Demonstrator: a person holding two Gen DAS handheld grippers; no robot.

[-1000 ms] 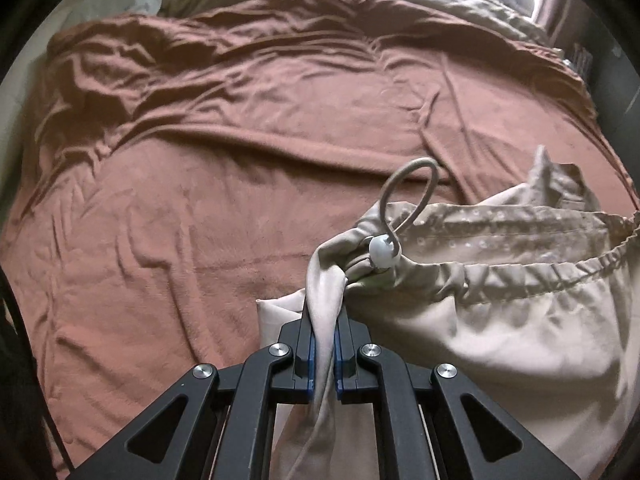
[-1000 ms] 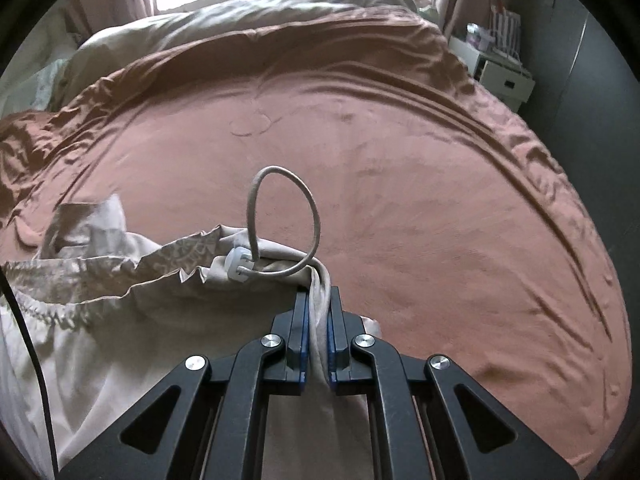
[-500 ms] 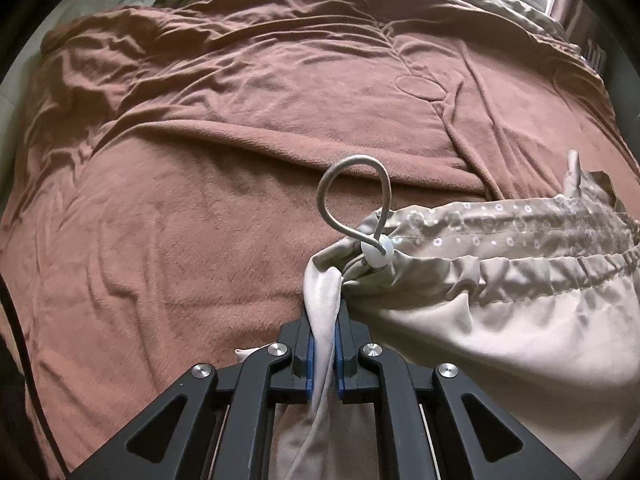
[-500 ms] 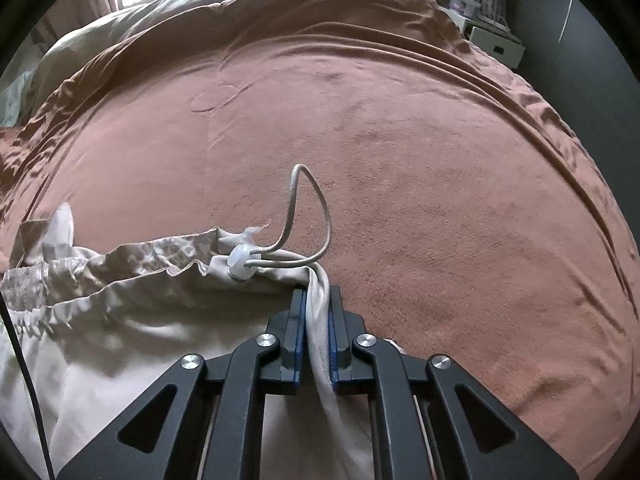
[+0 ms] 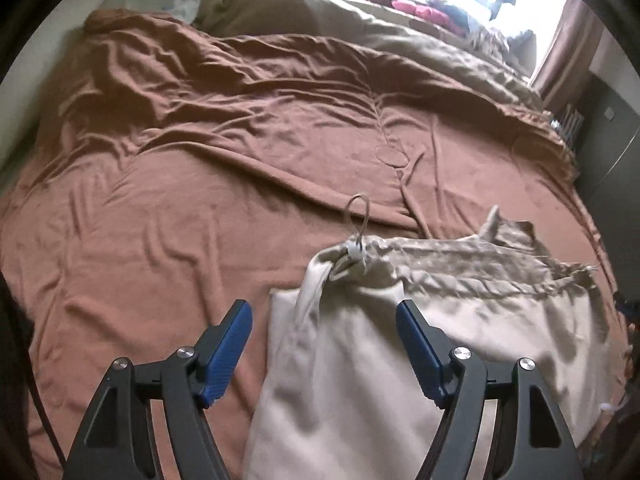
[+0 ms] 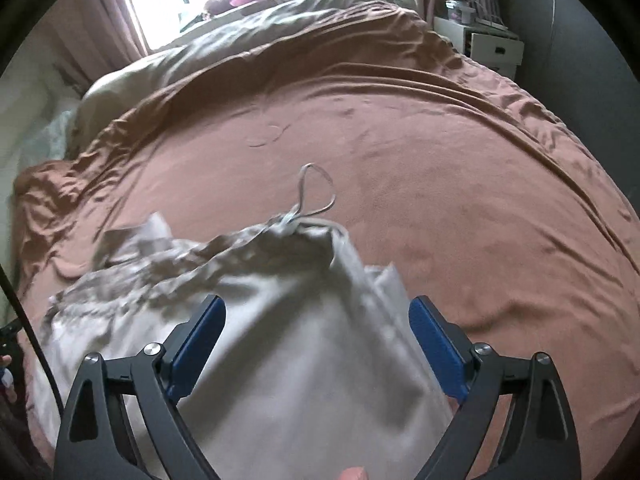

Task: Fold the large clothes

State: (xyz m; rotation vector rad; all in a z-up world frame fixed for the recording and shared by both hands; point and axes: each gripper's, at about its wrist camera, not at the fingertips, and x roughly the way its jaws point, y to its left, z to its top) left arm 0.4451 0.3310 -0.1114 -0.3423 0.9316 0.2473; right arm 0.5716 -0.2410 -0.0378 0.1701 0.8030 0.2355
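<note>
A beige garment (image 5: 400, 344) with a gathered elastic hem lies on the brown bed cover (image 5: 180, 184). A cord loop with a white toggle (image 5: 354, 251) sticks out at its left corner. My left gripper (image 5: 324, 320) is open above that corner, fingers apart and off the cloth. In the right wrist view the same garment (image 6: 304, 360) lies folded over, with a second cord loop (image 6: 316, 196) at its right corner. My right gripper (image 6: 316, 316) is open above it, holding nothing.
A beige duvet (image 5: 360, 20) is bunched at the far end of the bed, with a pile of clothes (image 5: 432, 10) by the window. A white drawer unit (image 6: 486, 44) stands at the bed's far right. A black cable (image 6: 28, 312) hangs at the left.
Both grippers were shut on the garment's hem corners; both have opened, let the cloth drop onto the bed and pulled back and up.
</note>
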